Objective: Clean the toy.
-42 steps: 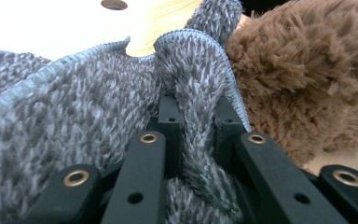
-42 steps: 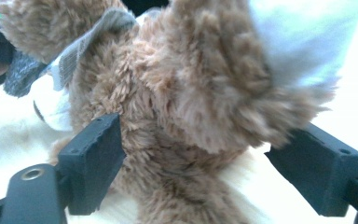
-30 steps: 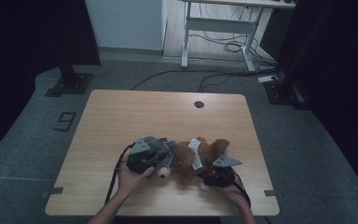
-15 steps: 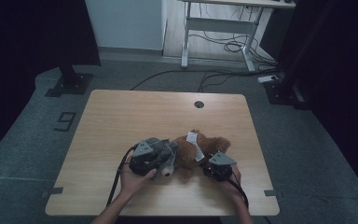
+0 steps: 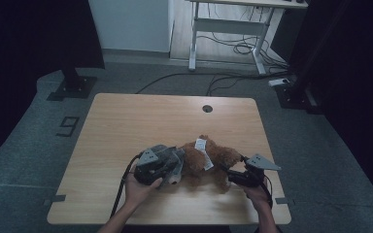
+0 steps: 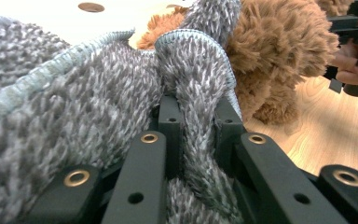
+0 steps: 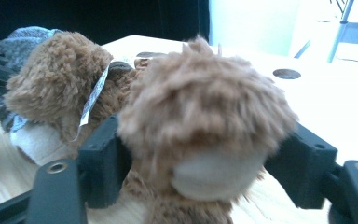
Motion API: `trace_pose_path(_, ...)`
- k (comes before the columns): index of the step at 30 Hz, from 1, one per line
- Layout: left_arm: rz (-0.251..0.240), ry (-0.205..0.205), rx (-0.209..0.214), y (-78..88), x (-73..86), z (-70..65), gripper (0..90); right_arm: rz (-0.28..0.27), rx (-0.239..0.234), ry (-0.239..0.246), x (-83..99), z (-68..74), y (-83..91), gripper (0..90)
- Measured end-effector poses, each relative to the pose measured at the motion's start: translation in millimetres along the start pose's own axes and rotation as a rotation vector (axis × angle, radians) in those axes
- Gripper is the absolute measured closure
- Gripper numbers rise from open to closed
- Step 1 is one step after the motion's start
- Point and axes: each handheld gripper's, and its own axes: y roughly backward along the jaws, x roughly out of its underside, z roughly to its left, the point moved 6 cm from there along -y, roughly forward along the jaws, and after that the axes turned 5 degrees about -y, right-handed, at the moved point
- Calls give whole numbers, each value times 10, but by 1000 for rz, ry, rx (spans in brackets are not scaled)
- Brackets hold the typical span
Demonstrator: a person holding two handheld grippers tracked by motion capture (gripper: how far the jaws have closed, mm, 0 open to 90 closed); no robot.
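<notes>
A brown teddy bear [image 5: 211, 156] with a white tag [image 5: 204, 155] lies on the wooden table [image 5: 126, 121] near its front edge. Part of the bear wears a grey knitted garment [image 6: 98, 93], and my left gripper [image 6: 198, 112] is shut on a fold of that knit at the bear's left side [image 5: 175, 167]. My right gripper [image 7: 205, 147] is at the bear's right [image 5: 230, 175]. Its jaws have just been opening, and a brown paw with a cream sole [image 7: 214, 175] sits loosely between them.
A round cable hole [image 5: 207, 108] lies in the table's far half. Bare tabletop stretches to the left of and beyond the bear. Off the table are a dark stand base [image 5: 73, 87] at the left and a desk frame with cables [image 5: 228, 43] behind.
The bear has been shifted and turned between the two grippers. My right gripper has risen, moved right and opened around the paw. The left gripper has stayed on the grey knit.
</notes>
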Motion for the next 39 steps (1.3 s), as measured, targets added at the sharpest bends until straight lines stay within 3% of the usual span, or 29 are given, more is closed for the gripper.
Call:
trace_pose_path(1, 1, 2, 0, 8, -5, 3, 778, -16, 20, 5, 3, -3, -12, 479)
trace_pose_path(2, -3, 11, 6, 17, -19, 2, 776, -30, 36, 9, 13, -14, -19, 510)
trace_pose_path(4, 4, 26, 21, 36, -79, 3, 771, -7, 53, 29, 57, -41, -31, 568)
trace_pose_path(8, 17, 29, 37, 75, -265, -17, 764, -19, 67, 78, 111, -51, 20, 604)
trace_pose_path(15, -1, 8, 57, 91, -567, -82, 756, -19, 50, 90, 150, -52, 38, 609)
trace_pose_path(22, -32, -59, 96, -34, -1004, -347, 750, -18, 36, 95, 166, -34, 18, 615)
trace_pose_path(28, 3, -105, 155, -410, -1333, -683, 749, -14, 27, 100, 175, -28, 8, 619)
trace_pose_path(33, 86, -136, 174, -790, -1326, -885, 750, -15, 21, 100, 180, -32, 5, 620)
trace_pose_path(37, 191, -148, 158, -1073, -1103, -888, 750, -17, 16, 104, 184, -29, 11, 621)
trace_pose_path(39, 200, -143, 157, -1122, -1015, -853, 755, -9, 19, 108, 193, -29, 11, 620)
